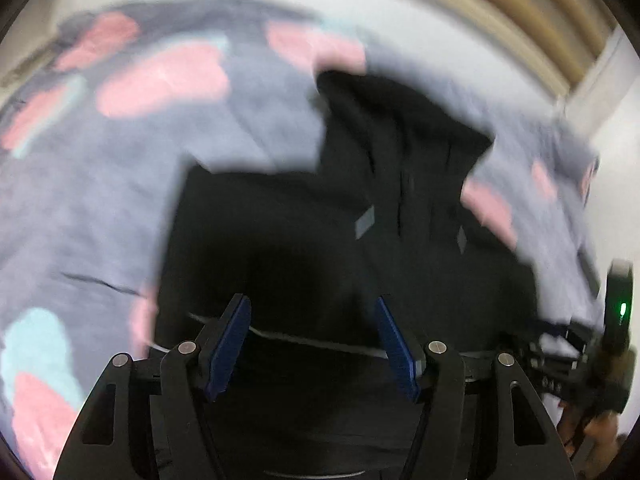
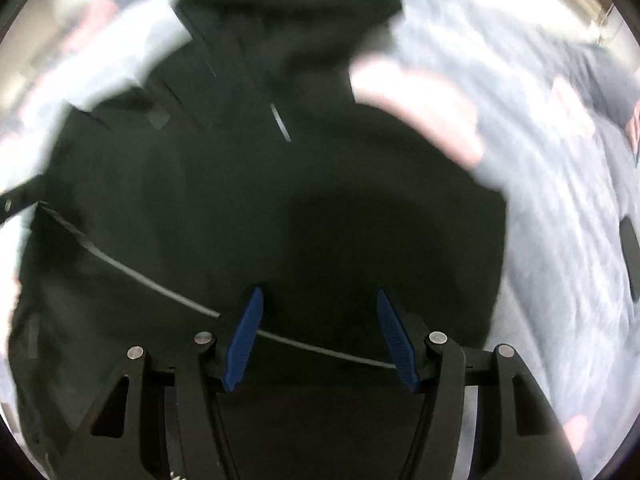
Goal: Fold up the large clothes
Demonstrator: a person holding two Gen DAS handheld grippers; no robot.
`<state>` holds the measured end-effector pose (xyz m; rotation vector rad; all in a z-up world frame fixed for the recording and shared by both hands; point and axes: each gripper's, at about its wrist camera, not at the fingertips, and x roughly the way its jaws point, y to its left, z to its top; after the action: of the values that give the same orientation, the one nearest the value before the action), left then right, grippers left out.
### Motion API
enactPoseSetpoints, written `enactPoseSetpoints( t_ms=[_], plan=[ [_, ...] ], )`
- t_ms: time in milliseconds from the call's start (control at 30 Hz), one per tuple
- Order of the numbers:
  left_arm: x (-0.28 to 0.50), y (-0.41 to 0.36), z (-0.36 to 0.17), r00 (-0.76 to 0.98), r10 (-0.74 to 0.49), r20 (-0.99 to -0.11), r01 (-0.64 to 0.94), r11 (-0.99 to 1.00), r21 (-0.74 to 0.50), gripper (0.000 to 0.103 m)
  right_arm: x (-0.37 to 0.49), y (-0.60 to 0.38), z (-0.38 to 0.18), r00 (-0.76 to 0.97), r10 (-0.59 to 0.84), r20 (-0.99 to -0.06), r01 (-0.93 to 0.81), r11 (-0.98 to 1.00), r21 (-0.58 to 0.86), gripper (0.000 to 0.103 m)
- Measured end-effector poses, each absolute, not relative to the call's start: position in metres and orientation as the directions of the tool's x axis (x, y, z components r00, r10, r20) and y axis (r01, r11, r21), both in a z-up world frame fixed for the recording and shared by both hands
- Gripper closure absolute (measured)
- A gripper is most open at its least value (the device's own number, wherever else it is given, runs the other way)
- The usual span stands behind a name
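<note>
Both views are smeared by motion blur. A black garment lies on a grey blanket with pink and blue patches, its lower part cut off behind the gripper frames. The left gripper hangs over it, jaws apart, nothing between them. The right gripper is likewise apart and empty. Garment details, a thin pale line included, cannot be identified.

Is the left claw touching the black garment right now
Cannot tell. In the left wrist view the left claw stands open over the black garment, but blur hides any gap at the tips.
</note>
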<state>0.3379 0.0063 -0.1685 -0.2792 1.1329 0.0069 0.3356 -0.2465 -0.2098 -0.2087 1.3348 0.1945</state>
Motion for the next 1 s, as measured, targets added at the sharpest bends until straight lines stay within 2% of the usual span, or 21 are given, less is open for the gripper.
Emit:
enactPoseSetpoints(
  t_ms=[100,333,400,433,500,567,633,667,733,867,1000],
  plan=[
    [0.354,0.001,-0.232,0.291,-0.101,-0.951,-0.211,0.963,-0.167,0.037,0.339,-0.257,-0.231,0.214,0.051,-0.975,-0.244,0.97,-0.003,0.038],
    [0.363,-0.019,-0.214,0.302,-0.009,-0.953,-0.194,0.979,-0.07,0.037,0.336,-0.258,-0.214,0.195,0.065,-0.979,-0.281,0.96,0.008,0.037],
    [0.348,-0.029,-0.193,0.344,-0.045,-0.938,-0.168,0.98,-0.109,0.037,0.323,-0.254,-0.189,0.203,0.162,-0.966,-0.325,0.942,0.089,0.037],
    [0.341,-0.032,-0.186,0.361,-0.058,-0.931,-0.162,0.979,-0.124,0.037,0.313,-0.251,-0.178,0.229,0.175,-0.958,-0.361,0.929,0.083,0.037],
    [0.323,-0.046,-0.172,0.389,-0.145,-0.91,-0.134,0.968,-0.212,0.037,0.293,-0.239,-0.171,0.279,0.134,-0.951,-0.437,0.9,-0.001,0.035],
    [0.314,-0.062,-0.176,0.367,-0.174,-0.914,-0.125,0.964,-0.234,0.037,0.276,-0.23,-0.191,0.26,0.077,-0.962,-0.492,0.868,-0.064,0.035],
    [0.313,-0.084,-0.203,0.273,-0.105,-0.956,-0.128,0.981,-0.145,0.037,0.276,-0.235,-0.225,0.192,0.067,-0.979,-0.471,0.882,-0.032,0.034],
    [0.32,-0.091,-0.227,0.189,-0.064,-0.98,-0.125,0.988,-0.089,0.037,0.276,-0.235,-0.232,0.187,0.069,-0.98,-0.477,0.879,-0.029,0.033],
    [0.33,-0.096,-0.242,0.159,-0.031,-0.987,-0.103,0.994,-0.048,0.033,0.283,-0.23,-0.23,0.15,0.037,-0.988,-0.506,0.861,-0.045,0.033],
    [0.345,-0.087,-0.23,0.122,-0.094,-0.988,-0.151,0.982,-0.112,0.031,0.291,-0.246,-0.198,0.121,0.066,-0.99,-0.44,0.898,0.006,0.034],
    [0.333,-0.083,-0.184,0.223,-0.2,-0.954,-0.066,0.973,-0.22,0.031,0.268,-0.286,-0.162,0.114,0.134,-0.984,-0.279,0.955,0.098,0.034]
  ],
)
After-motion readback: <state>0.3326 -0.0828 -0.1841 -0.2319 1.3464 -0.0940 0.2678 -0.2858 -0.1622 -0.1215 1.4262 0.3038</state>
